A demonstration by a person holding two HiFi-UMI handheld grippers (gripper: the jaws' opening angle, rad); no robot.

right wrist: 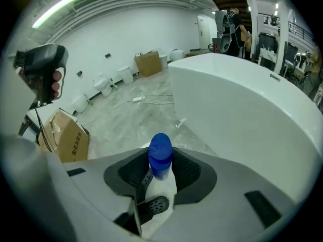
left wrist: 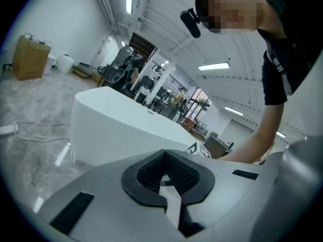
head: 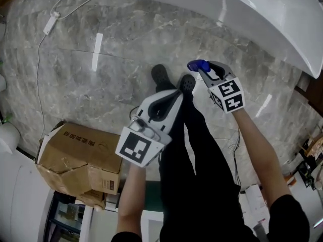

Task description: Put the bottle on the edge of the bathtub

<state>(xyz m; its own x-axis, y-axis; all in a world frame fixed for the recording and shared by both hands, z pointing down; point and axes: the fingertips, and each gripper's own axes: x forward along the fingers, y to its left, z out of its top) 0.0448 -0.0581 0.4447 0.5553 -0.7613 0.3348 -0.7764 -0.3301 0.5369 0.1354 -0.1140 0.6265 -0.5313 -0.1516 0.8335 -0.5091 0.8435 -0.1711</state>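
Bottle (right wrist: 160,158) body largely behind right gripper (head: 203,69); bathtub (head: 262,14) past head view's top and right edges

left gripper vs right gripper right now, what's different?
The right gripper is clamped on the blue-capped bottle; the left gripper has its jaws together on nothing. In the head view the right gripper reaches further toward the bathtub; the left gripper sits back, nearer the cardboard box. Both are grey with black pads.
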